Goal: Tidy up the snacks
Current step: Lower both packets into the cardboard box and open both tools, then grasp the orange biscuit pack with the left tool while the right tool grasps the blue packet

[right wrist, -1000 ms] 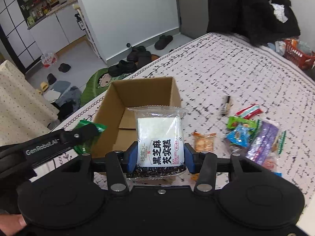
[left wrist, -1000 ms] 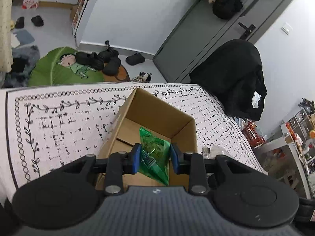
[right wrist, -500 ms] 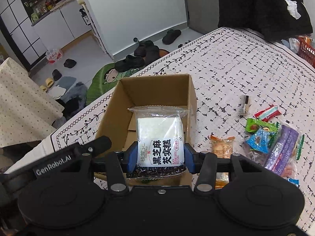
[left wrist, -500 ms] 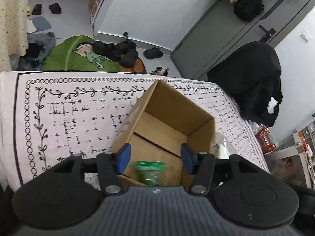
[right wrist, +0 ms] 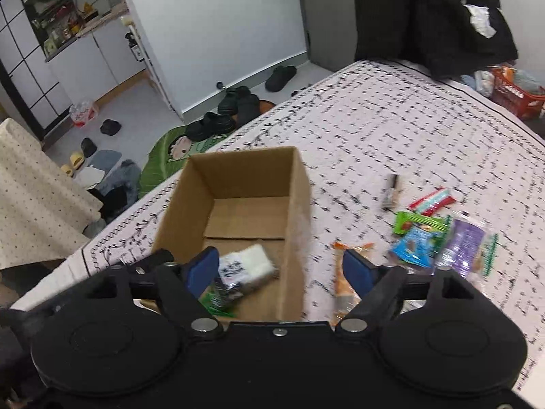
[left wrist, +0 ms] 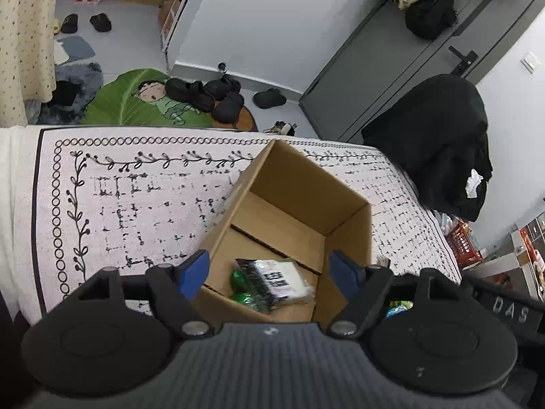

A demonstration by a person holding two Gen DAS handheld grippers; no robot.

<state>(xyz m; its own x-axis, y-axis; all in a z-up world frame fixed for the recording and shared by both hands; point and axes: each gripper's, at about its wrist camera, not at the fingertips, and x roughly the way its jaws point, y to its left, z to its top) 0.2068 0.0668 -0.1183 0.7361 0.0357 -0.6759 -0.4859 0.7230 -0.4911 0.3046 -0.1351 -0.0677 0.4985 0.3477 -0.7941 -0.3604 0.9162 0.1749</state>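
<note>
An open cardboard box (left wrist: 351, 235) (right wrist: 299, 184) stands on the patterned cloth. Inside it a white and black sesame cake pack (left wrist: 279, 279) (right wrist: 245, 266) lies on top of a green snack pack (left wrist: 238, 277) (right wrist: 213, 301). My left gripper (left wrist: 270, 271) is open and empty just above the box's near end. My right gripper (right wrist: 281, 269) is open and empty over the box's near right corner. Loose snacks lie right of the box: an orange pack (right wrist: 344, 283), a blue pack (right wrist: 414, 243), a green pack (right wrist: 419, 221), a purple pack (right wrist: 465, 242) and a red and white stick (right wrist: 432, 199).
A small dark tube (right wrist: 391, 191) lies on the cloth behind the snacks. A black coat (left wrist: 436, 143) hangs over a chair at the table's far right. Shoes (left wrist: 207, 93) and a green leaf mat (left wrist: 129, 102) are on the floor beyond the table's far edge.
My left gripper opened and dropped the green pack into the box. My right gripper then opened and dropped the sesame cake pack on top of it.
</note>
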